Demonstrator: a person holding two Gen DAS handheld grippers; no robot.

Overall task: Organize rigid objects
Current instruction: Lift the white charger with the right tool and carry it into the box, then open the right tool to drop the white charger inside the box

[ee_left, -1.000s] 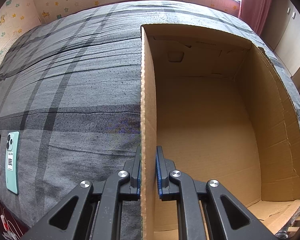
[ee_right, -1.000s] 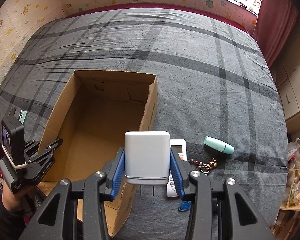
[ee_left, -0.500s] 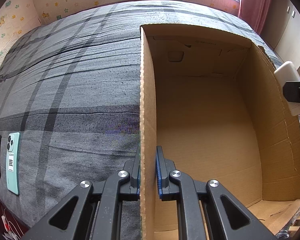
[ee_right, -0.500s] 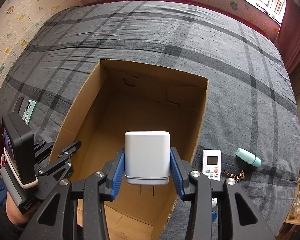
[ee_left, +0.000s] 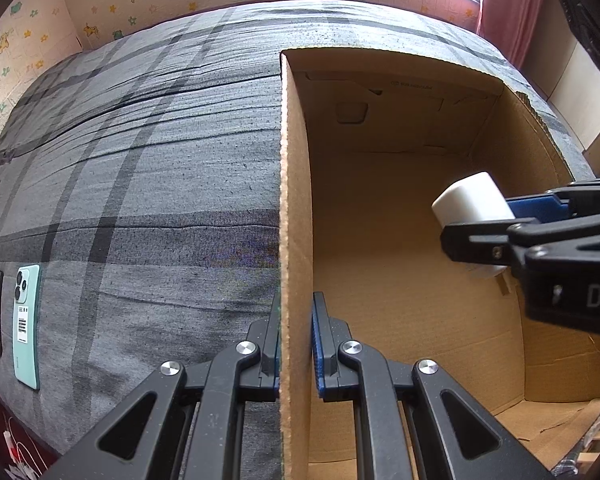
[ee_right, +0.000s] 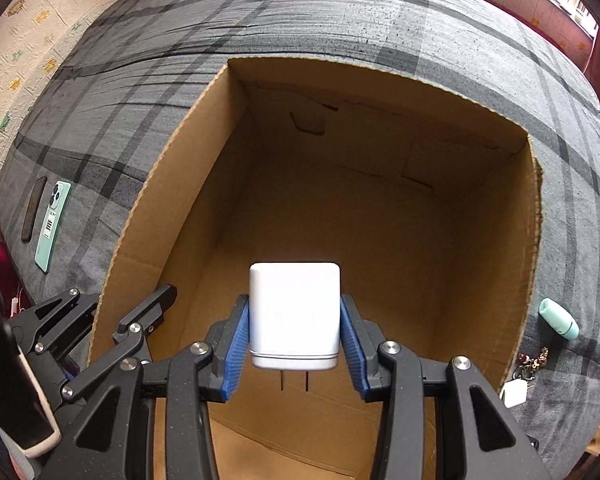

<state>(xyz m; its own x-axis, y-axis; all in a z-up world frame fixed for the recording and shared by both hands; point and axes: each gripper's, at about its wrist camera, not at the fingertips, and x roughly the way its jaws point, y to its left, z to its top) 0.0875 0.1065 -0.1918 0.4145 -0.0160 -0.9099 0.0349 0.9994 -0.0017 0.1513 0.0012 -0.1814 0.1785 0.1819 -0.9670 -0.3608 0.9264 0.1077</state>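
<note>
- Left wrist view: my left gripper (ee_left: 296, 344) is clamped on the near wall of the cardboard box (ee_left: 296, 208), steadying it. My right gripper (ee_left: 500, 220) reaches in over the opening with the white charger (ee_left: 470, 200).
- Right wrist view: the jaws are closed on the charger (ee_right: 294, 314), above the bare box floor (ee_right: 340, 248). I judge this the placing step; next I lower, then release.

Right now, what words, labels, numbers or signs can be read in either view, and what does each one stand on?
"DA": white letters on the right gripper body, cut off by the picture's edge.
Printed line on the cardboard box, high on its far inner wall: too small to read.
Barcode sticker on the mint green phone: bars show, digits too blurred to read.
White charger: no readable marking.
</note>
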